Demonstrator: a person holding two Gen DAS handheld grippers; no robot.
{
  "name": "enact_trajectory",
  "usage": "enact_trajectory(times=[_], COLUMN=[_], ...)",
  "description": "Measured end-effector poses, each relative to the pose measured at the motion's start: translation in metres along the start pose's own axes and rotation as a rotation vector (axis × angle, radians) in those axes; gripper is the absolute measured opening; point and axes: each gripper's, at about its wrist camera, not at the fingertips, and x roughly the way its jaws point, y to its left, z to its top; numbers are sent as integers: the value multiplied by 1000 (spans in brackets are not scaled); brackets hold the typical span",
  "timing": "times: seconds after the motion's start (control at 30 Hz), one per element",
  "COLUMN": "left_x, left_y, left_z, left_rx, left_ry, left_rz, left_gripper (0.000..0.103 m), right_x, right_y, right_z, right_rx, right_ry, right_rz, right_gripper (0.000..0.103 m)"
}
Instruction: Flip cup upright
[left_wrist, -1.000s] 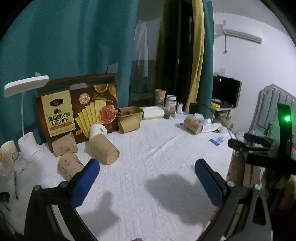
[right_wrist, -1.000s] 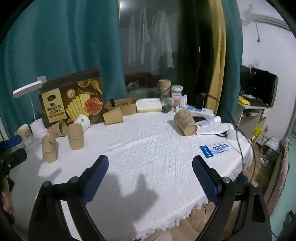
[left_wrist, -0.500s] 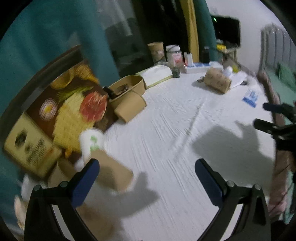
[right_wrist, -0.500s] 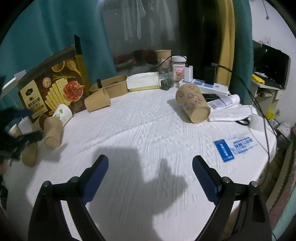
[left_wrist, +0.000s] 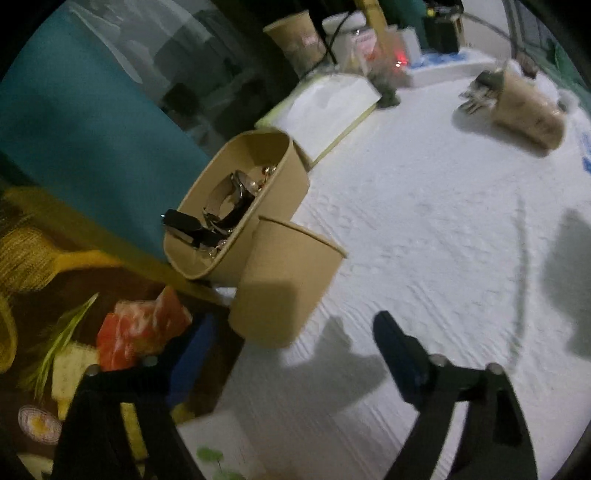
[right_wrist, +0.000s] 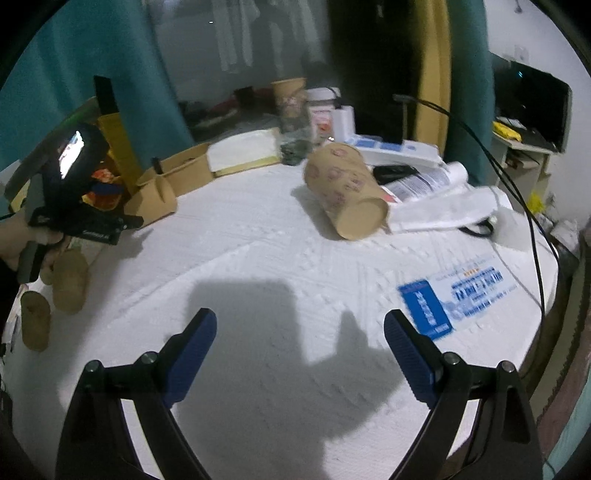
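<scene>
fingers of your left gripper (left_wrist: 288, 354) were spread wide and held nothing, just short of the plain brown cup (left_wrist: 284, 280) that lay on its side against the cardboard tray (left_wrist: 236, 206). your right gripper (right_wrist: 299, 354) was equally wide apart and empty, over the white tablecloth (right_wrist: 258, 258), well away from that tray, with the patterned cup (right_wrist: 347, 192) on its side beyond it.

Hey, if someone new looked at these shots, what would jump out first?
Probably the patterned brown paper cup lying on its side on the white tablecloth, toward the far right. Then the plain kraft paper cup, also tipped over, just ahead of the open left tongs, beside a cardboard tray of odds and ends.
</scene>
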Motion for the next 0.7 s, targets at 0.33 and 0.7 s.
enact_trajectory(times=[0.33, 0.7], left_x=[36, -22], left_y=[12, 19], left_z=[11, -6], left_rx=[8, -117], left_ry=[52, -41], left_rz=[-6, -90], left_gripper=[65, 61], right_x=[-9, -54], right_y=[-15, 3], right_z=[-26, -33], right_rx=[58, 56], right_ry=[23, -41], right_rz=[-26, 4], right_gripper=[91, 91])
